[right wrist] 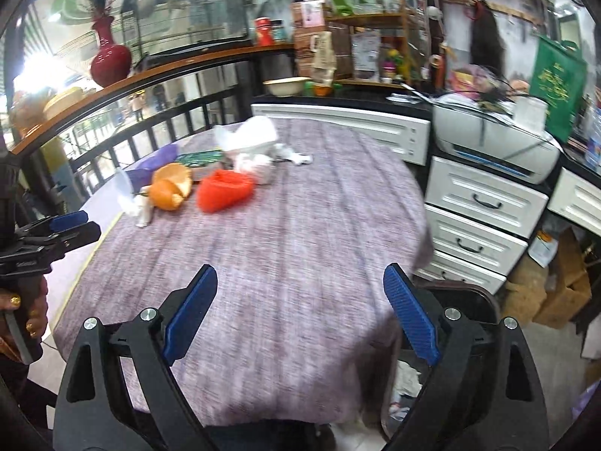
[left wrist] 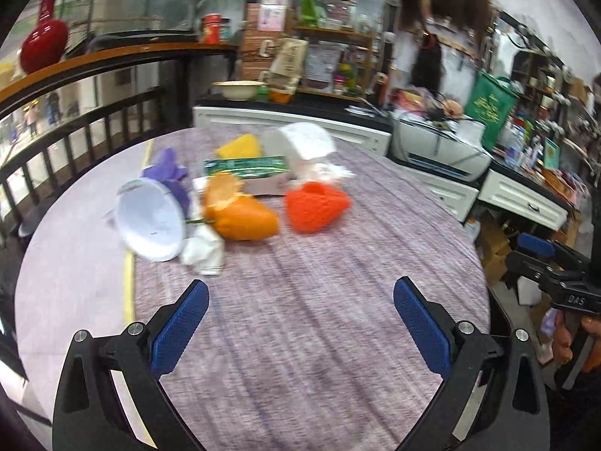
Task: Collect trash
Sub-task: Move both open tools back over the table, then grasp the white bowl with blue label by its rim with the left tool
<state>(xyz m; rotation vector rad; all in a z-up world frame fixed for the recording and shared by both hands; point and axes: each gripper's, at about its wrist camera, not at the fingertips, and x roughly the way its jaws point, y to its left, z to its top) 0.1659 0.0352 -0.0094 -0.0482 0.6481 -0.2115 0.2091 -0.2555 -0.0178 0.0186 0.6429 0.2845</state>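
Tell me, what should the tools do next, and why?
Probably reach the left tool forward toward the crumpled white tissue, the closest scrap in the trash pile on the round purple-clothed table. Both tools are open and empty, and the right tool sits farther from the pile.

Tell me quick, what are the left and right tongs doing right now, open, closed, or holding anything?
Left tongs: open, nothing between the blue pads, above the purple woven tablecloth.
Right tongs: open, empty too.
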